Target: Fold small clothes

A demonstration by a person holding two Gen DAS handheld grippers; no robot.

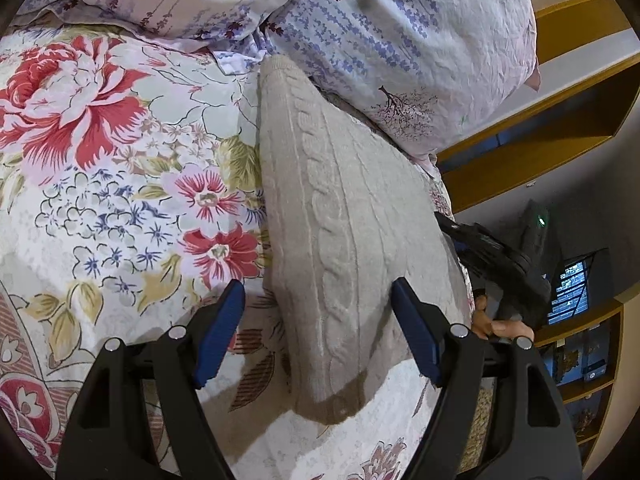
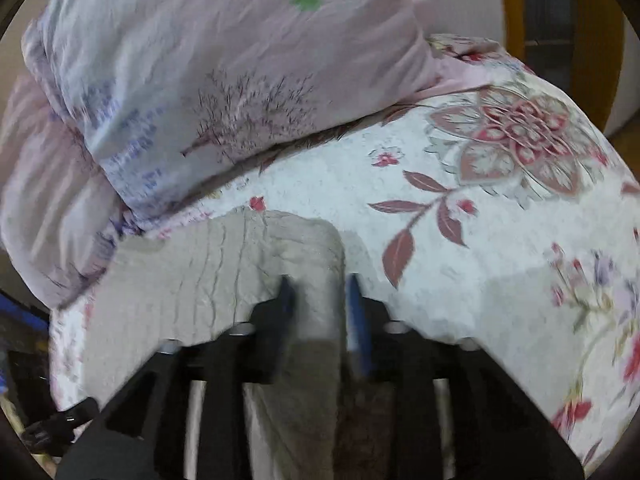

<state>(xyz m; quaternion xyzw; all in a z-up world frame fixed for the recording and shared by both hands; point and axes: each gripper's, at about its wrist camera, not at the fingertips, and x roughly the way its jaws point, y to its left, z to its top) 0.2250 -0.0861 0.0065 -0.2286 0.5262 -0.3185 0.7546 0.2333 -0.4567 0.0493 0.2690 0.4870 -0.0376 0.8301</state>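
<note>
A beige cable-knit sweater [image 1: 340, 220] lies folded into a long strip on the floral bedspread [image 1: 100, 160]. My left gripper [image 1: 318, 320] stands open above its near end; the left pad is clear of the knit and the right pad hangs over its right side. In the blurred right wrist view, my right gripper [image 2: 320, 292] stands open over the corner of the sweater [image 2: 200, 280], whose right edge runs between the two fingers with a gap at each pad. A hand [image 1: 500, 326] holds the right tool's black body beyond the sweater's right edge.
A lilac-printed pillow [image 1: 400, 40] lies against the sweater's far end and also shows as the pillow [image 2: 220, 60] in the right view. The bedspread [image 2: 480, 260] spreads out to the right there. Wooden shelves [image 1: 580, 360] stand past the bed's right edge.
</note>
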